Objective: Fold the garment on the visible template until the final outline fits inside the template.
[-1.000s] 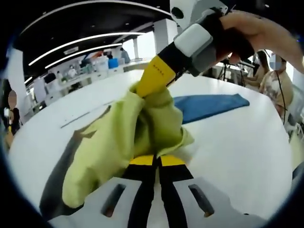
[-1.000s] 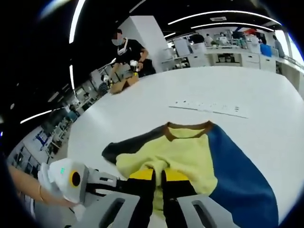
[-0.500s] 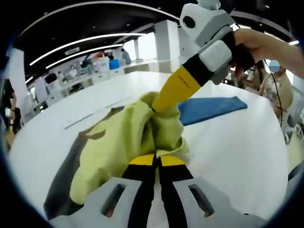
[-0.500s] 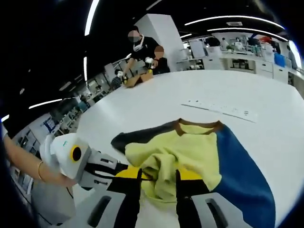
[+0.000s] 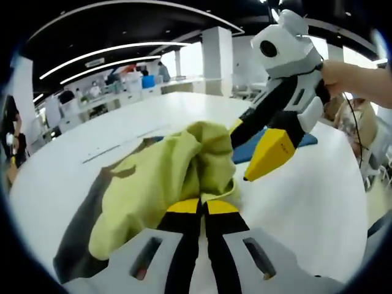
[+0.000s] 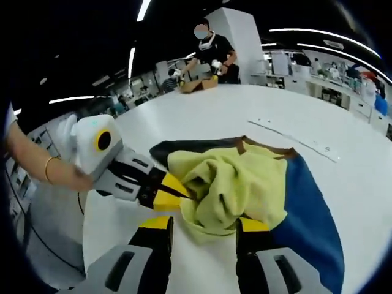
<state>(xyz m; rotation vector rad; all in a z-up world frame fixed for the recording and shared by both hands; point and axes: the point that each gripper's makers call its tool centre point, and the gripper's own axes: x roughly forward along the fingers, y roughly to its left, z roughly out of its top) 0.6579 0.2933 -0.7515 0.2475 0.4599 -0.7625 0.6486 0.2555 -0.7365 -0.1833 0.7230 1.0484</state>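
Left gripper (image 5: 201, 205) pinches the yellow garment (image 5: 165, 174) bunched on the white table (image 5: 306, 196). Right gripper (image 6: 202, 223) hangs wide open beside the garment, gripping nothing.

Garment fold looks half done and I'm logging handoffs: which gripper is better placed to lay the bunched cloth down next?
Left, probably. The left gripper is shut on the yellow-green garment, while the right gripper is open, jaws apart beside the bunch, holding nothing.

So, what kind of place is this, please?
Probably a large open lab or workshop: a big white table, long ceiling light strips, and benches with equipment behind, where other people work.
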